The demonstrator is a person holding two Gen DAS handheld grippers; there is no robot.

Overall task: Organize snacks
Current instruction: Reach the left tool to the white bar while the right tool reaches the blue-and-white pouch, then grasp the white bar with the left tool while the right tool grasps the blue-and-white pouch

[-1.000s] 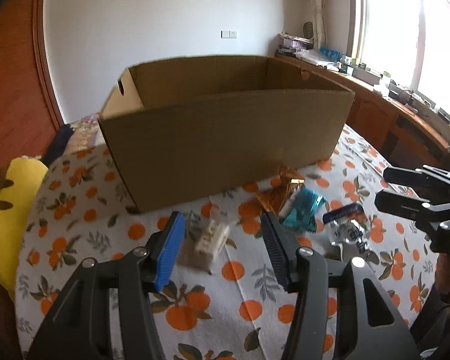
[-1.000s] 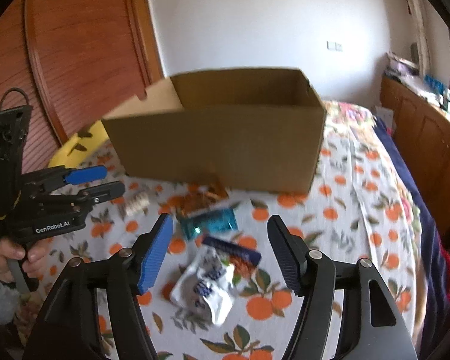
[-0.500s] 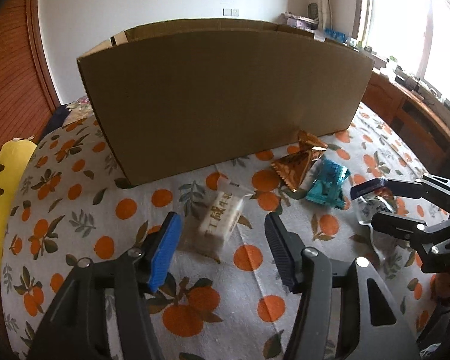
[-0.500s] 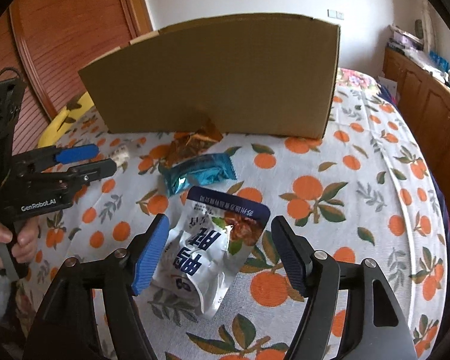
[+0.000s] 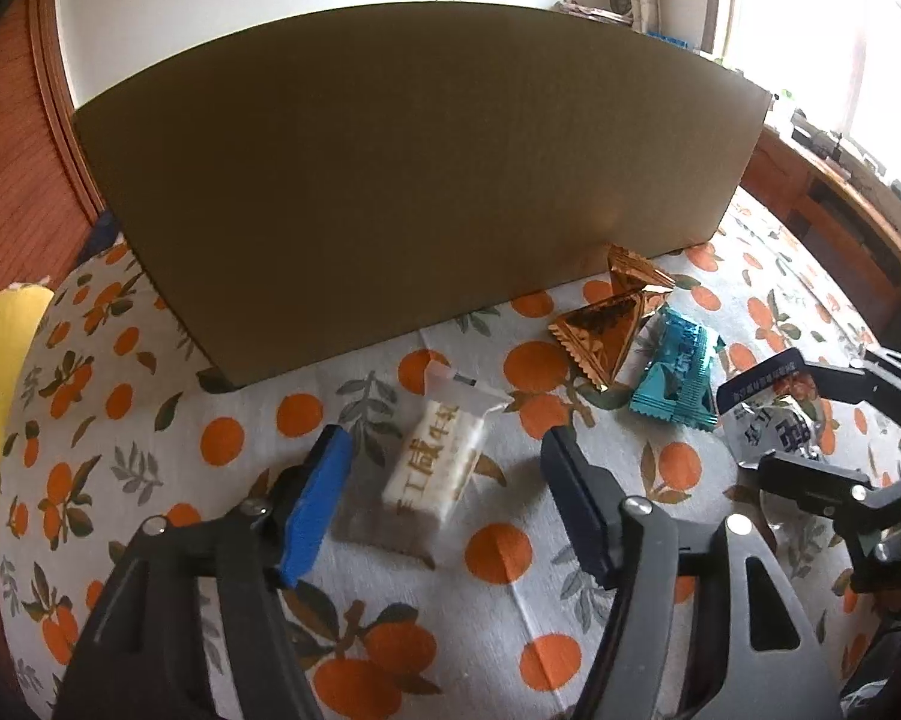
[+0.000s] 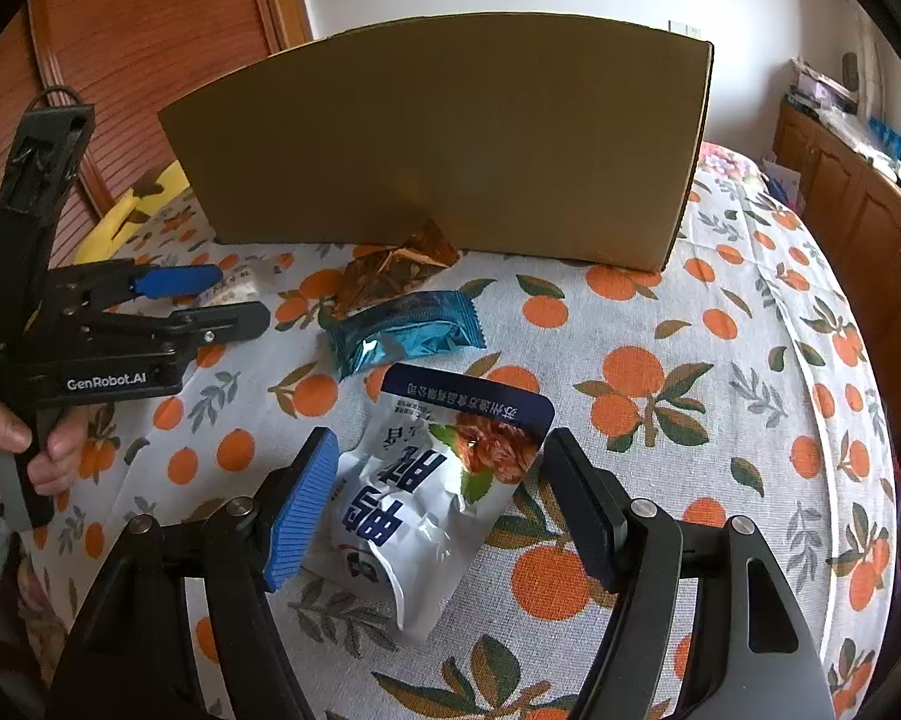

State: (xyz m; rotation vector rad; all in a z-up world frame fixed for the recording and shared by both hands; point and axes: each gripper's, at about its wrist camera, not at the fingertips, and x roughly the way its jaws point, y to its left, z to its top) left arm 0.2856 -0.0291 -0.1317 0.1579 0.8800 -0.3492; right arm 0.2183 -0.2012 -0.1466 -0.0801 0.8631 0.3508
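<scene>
While both my grippers came down low over the orange-print tablecloth (image 5: 498,552), the cardboard box (image 5: 414,168) rose until its near wall blocked any look inside; a second before I could see into it.

Left wrist view: my left gripper (image 5: 444,468) stood with jaws wide apart, straddling the white nougat packet (image 5: 438,462), nothing pinched yet. That packet, earlier further ahead of my fingers, now lay between them, out from the box's near wall. Judged: I was set to close on it. Toward the right lay the gold triangular packets (image 5: 612,324), the rear one touching the box wall, and just beside them the teal wrapper (image 5: 678,372). My right gripper (image 5: 810,414) showed at the right edge, around the white-and-navy pouch (image 5: 762,414).

Right wrist view: my right gripper (image 6: 438,480) was also spread, bracketing the white-and-navy pouch (image 6: 444,480), which had sat well ahead a second earlier. No squeeze yet. Beyond lay the teal wrapper (image 6: 408,336), then the gold packets (image 6: 390,270) against the box (image 6: 450,144). My left gripper (image 6: 210,300) was at the left, its hand (image 6: 24,450) on the handle.

Obstacle noted: the tall box wall stood between both snacks and the inside; each lift would need to clear its rim. A yellow plush (image 5: 0,396) sat off the tablecloth's left edge.
</scene>
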